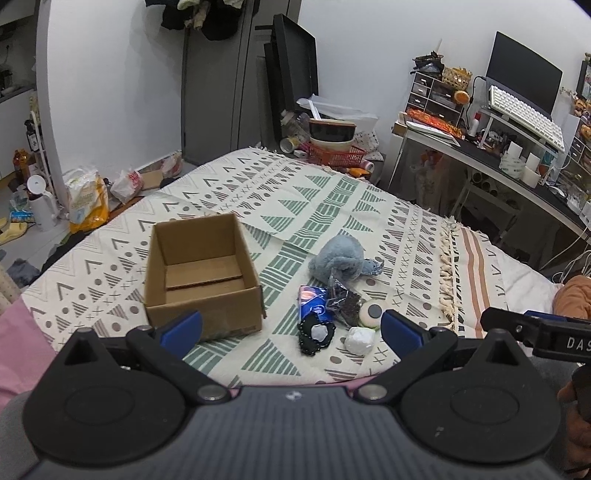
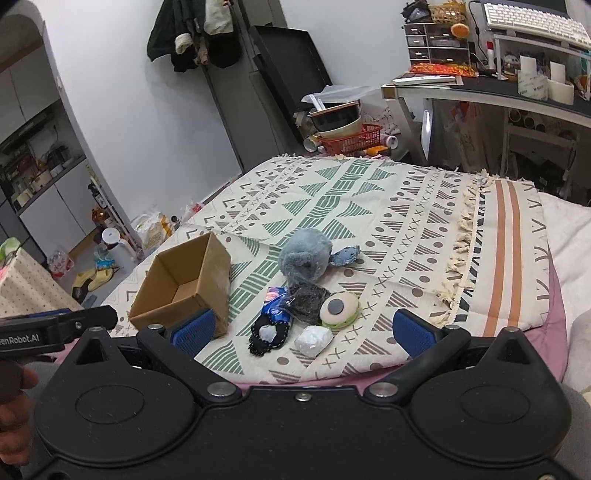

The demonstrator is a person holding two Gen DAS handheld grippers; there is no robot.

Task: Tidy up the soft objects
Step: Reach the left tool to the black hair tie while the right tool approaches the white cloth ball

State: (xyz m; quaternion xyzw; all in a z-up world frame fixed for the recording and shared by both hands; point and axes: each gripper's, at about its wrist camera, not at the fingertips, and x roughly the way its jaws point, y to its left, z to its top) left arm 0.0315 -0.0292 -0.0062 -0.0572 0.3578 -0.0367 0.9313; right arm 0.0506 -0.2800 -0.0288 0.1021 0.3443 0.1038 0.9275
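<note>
Both grippers, left gripper (image 1: 291,326) and right gripper (image 2: 302,328), are held open and empty. Soft objects (image 1: 332,299) are clustered on the bed beside the empty cardboard box (image 1: 201,273); neighbours may be snagged when one is pinched.

Right gripper (image 1: 554,339) reads "DAS"; left gripper (image 2: 44,332) "enRobot.AI".

lower centre, left wrist view: near bottom corner of the cardboard box (image 1: 201,280) hidden behind a blue fingertip (image 1: 181,328). blue packet (image 1: 312,304) partly covered by the dark mesh pouch (image 1: 345,301) and the black patch (image 1: 317,334); its print too small to read. right edge: the other gripper's arm (image 1: 535,332) cut off, lettering ends at "das". in the right wrist view, left edge, the arm's label (image 2: 18,338) is clipped at its start. upper right: keyboard (image 2: 535,20) cut by the frame.
</note>
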